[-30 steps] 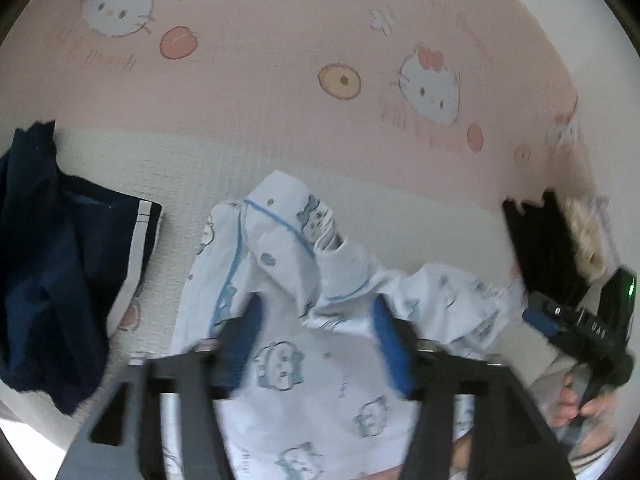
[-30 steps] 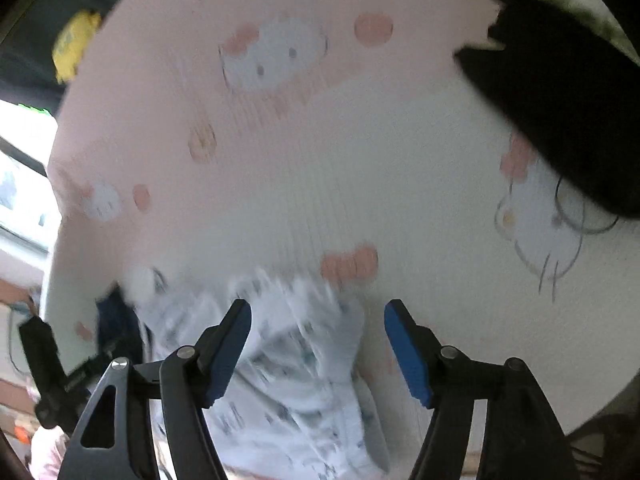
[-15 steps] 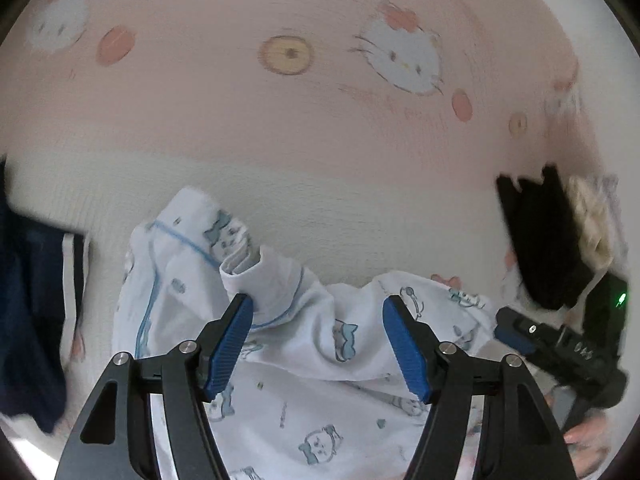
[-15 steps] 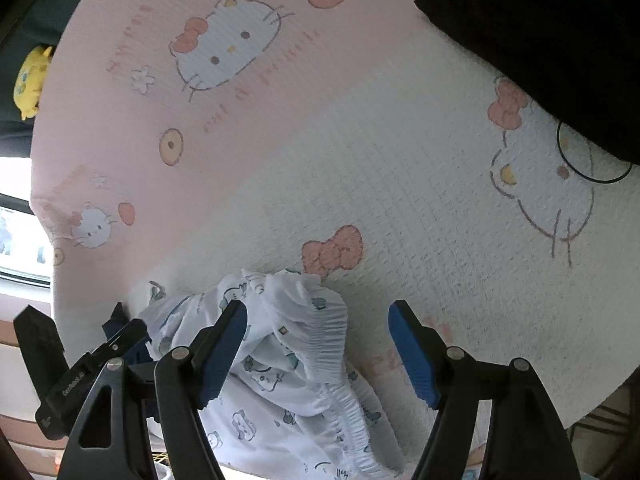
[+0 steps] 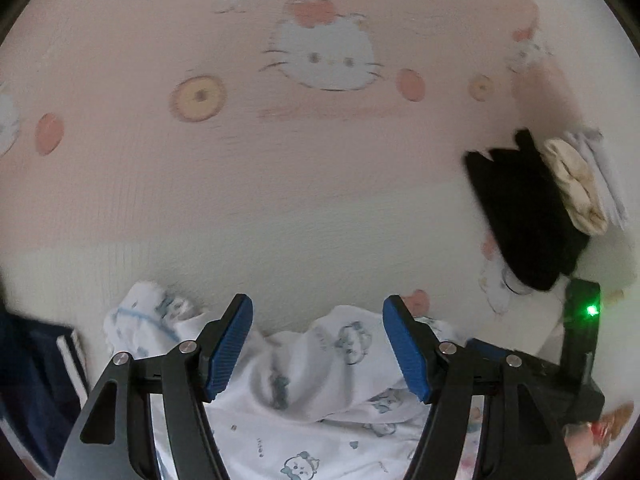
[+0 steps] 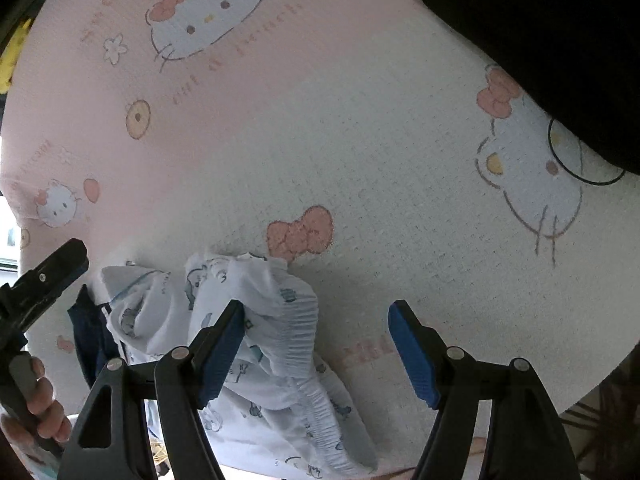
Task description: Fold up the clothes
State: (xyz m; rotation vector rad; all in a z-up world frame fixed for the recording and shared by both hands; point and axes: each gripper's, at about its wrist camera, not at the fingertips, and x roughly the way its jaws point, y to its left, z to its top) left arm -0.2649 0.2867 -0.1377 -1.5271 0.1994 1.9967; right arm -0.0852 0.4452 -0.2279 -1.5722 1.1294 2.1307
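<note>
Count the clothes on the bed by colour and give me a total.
White with blue cartoon print: 1
Navy with white stripes: 1
Black: 1
Cream: 1
Total: 4, counting only what shows; the pale fabric beside the cream piece is too blurred to count.

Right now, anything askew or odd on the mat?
Only the white printed garment: it lies crumpled in a bunched heap at the near edge of the mat, one part flopped toward the navy garment. The black garment sits apart and flat. Both the left gripper and right gripper are open and hold nothing.
</note>
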